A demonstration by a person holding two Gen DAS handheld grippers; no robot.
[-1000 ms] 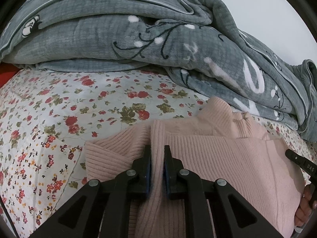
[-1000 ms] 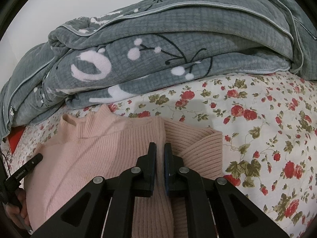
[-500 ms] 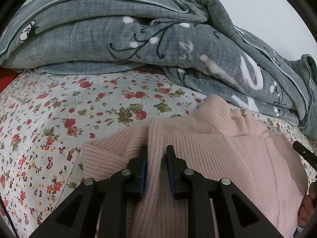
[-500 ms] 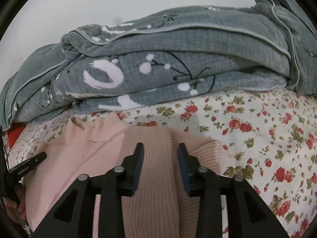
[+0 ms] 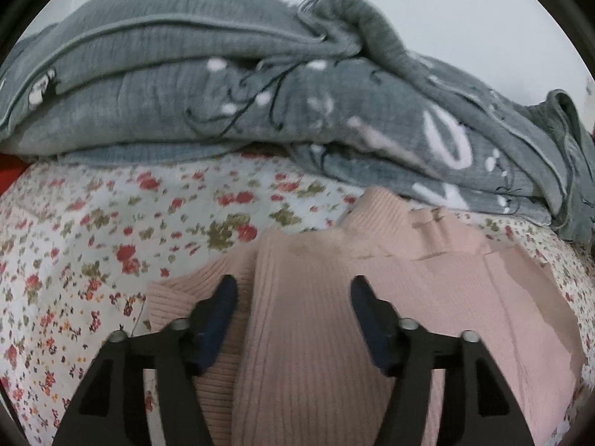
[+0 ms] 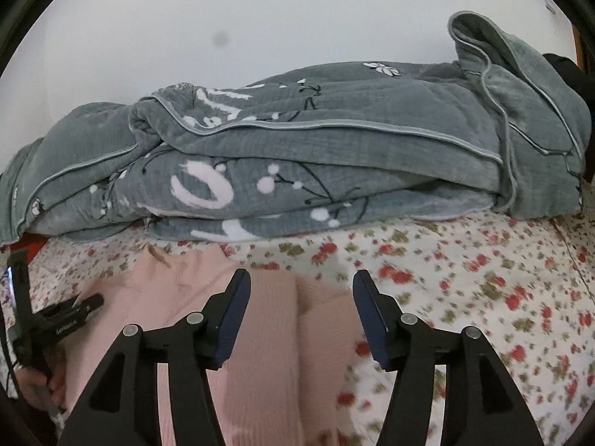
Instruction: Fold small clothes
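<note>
On the floral bed sheet (image 5: 93, 245), just in front of the folded grey blanket (image 5: 156, 85) piled along its far edge, a pink ribbed sweater (image 5: 308, 319) is laid flat with its sleeves folded in. The left gripper (image 5: 290, 290) is seen above the sweater's left folded part, its fingers spread wide apart with nothing held. The right gripper (image 6: 301, 286) is likewise held wide apart and empty over the sweater's right edge.
</note>
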